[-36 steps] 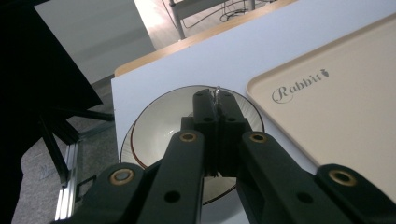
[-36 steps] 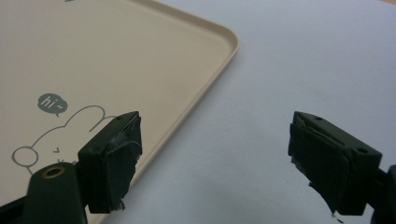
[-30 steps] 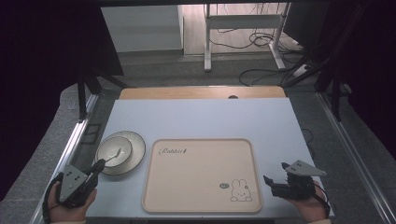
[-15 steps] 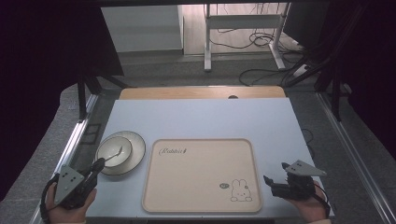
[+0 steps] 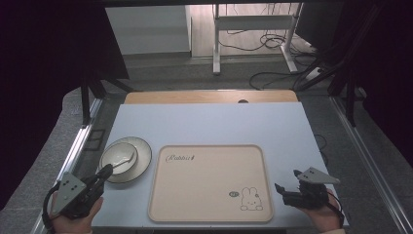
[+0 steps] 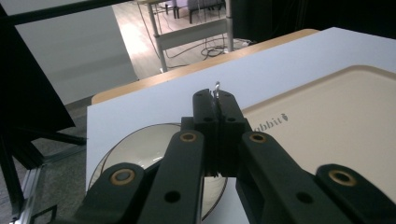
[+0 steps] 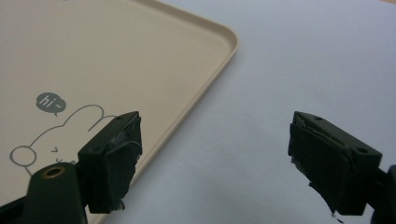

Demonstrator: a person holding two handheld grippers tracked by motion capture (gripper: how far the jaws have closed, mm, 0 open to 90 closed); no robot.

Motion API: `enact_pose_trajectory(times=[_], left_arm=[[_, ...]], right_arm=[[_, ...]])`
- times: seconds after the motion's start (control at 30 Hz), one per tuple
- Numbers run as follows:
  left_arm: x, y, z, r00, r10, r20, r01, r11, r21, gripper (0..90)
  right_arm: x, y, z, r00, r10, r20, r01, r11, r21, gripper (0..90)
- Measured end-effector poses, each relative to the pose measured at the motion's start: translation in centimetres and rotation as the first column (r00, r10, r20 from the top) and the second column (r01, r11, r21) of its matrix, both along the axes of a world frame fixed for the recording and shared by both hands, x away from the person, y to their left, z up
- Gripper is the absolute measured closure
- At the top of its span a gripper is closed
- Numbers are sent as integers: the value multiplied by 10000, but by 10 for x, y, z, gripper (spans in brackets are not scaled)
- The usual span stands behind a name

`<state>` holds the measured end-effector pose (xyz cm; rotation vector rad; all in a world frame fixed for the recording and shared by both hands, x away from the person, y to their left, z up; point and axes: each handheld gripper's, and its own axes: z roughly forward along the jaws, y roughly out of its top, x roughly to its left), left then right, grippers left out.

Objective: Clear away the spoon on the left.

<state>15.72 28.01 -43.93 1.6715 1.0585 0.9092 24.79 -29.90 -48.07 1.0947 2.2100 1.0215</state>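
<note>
Left gripper (image 6: 216, 100) fingers pinch a thin metal piece, mostly hidden; right gripper (image 7: 215, 163) fingers spread wide

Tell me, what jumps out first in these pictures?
A big beige tray with a little rabbit drawing lies at the table's near middle. Left of it a bowl sits on a round plate, where the left gripper is shut on a thin metal utensil. The right gripper waits open beside the tray's right edge.
</note>
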Motion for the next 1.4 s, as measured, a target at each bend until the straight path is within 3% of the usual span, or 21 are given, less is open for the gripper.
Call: enact_pose_trajectory(times=[0.73, 1.4], left_arm=[[5, -26, 5, 9975, -669, 213, 663, 9974, 275, 900], [22, -60, 5, 9884, -1510, 167, 1501, 9878, 423, 900]], right_arm=[[0, 0, 0, 10000, 4, -6, -4, 10000, -20, 177], [1, 0, 0, 10000, 14, -2, -14, 10000, -16, 177]])
